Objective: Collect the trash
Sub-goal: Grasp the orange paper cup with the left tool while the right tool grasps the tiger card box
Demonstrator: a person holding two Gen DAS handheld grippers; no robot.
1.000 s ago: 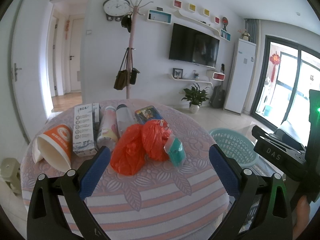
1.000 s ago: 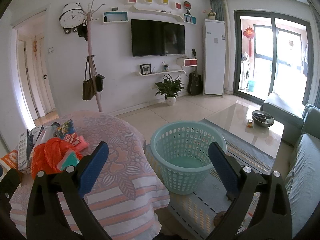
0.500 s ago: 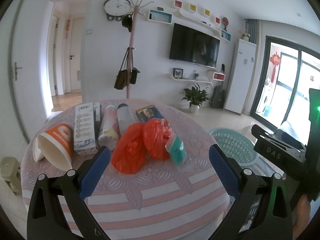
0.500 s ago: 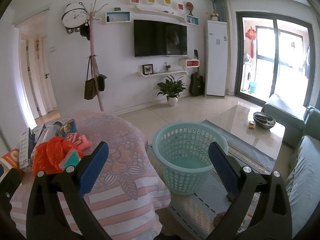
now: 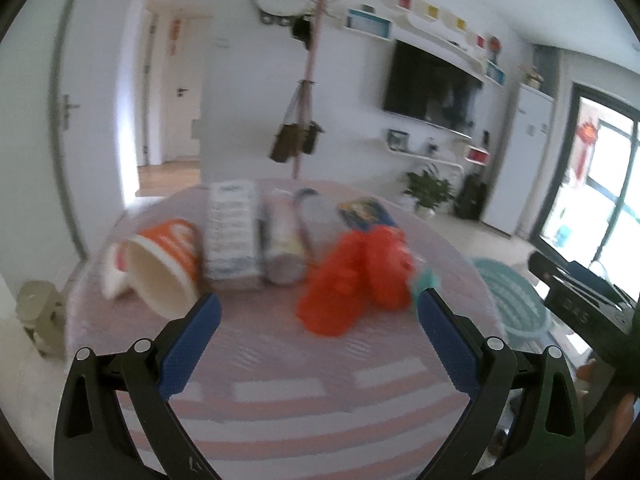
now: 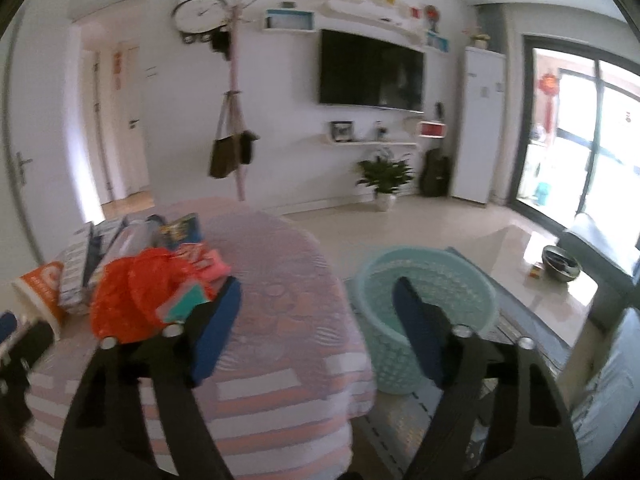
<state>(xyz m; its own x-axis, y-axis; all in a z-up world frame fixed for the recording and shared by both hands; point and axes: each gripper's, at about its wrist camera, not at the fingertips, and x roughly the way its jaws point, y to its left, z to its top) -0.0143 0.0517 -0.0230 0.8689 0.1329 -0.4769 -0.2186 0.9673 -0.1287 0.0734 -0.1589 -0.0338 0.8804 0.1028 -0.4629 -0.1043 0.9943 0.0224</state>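
left tool (image 5: 316, 312) spread wide, empty | right tool (image 6: 318, 300) parted, empty

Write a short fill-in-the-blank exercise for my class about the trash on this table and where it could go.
1. The crumpled plastic bags on the table are ____ in colour.
2. The orange paper cup lies on its ____.
3. The teal laundry basket stands on the ____, beside the table.
4. Both tools, left tool and right tool, are ____ and hold nothing.

Missing words: orange-red; side; floor; open

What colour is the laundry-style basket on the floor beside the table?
Pale teal. The basket shows best in the right wrist view.
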